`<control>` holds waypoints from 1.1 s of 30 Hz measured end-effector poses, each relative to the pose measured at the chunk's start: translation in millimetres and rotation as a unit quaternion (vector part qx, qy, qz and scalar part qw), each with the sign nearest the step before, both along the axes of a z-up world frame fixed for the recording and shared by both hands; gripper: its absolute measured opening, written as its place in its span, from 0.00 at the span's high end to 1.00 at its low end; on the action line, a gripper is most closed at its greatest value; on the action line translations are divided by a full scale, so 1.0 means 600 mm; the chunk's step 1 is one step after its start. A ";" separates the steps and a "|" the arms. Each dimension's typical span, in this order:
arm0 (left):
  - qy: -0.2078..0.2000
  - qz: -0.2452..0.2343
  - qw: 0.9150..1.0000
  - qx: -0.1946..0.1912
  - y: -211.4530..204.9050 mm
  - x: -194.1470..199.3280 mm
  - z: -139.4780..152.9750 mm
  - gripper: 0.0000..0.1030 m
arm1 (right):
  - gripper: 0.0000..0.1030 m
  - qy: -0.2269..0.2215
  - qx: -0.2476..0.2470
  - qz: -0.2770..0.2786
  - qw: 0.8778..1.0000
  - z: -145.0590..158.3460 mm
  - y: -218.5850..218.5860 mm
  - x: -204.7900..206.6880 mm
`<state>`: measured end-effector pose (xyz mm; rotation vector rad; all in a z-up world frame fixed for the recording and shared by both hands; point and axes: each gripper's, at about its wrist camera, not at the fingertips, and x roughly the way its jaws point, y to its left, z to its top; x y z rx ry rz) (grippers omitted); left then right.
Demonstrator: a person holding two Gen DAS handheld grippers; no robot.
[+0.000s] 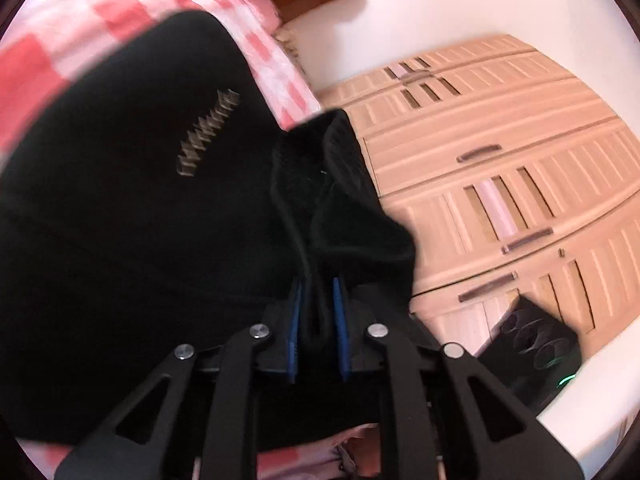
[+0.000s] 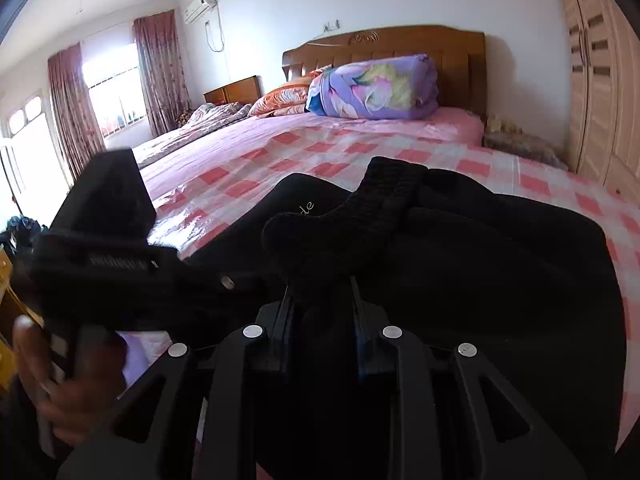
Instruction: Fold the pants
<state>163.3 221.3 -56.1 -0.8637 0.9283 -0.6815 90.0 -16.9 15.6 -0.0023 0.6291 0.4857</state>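
So in the left wrist view the black pants (image 1: 140, 208) filled the whole left and centre of the frame, spread over the pink checked bedsheet (image 1: 80, 12) that showed along the upper left, with a small grey stitched logo (image 1: 208, 132) sitting left of centre. Bottom middle, the left gripper (image 1: 318, 320) had its blue pads (image 1: 339, 320) pinched together on a bunched ribbed edge of the fabric, which I'd guess was the waistband or a cuff, lifted so a fold could be carried over the rest. A beige slatted wardrobe (image 1: 500, 160) took up the right side. Over in the right wrist view, the far left showed the other hand-held unit and the person's hand (image 2: 68, 380) wrapped round its handle, lower left. The pants (image 2: 500, 260) lay in the middle and right of the frame on the bed, and the right gripper (image 2: 320, 308) at bottom centre was clamped on a thick ribbed band (image 2: 360, 216) too. Both ends seemed held side by side, probably to keep the edge level while folding. A purple floral bundle (image 2: 376, 88) sat by the wooden headboard (image 2: 460, 52), upper centre.
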 end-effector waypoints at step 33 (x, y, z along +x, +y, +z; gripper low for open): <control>-0.054 -0.098 0.961 0.254 -0.146 0.024 0.055 0.40 | 0.04 -0.039 0.075 -0.057 0.995 0.054 -0.288 -0.134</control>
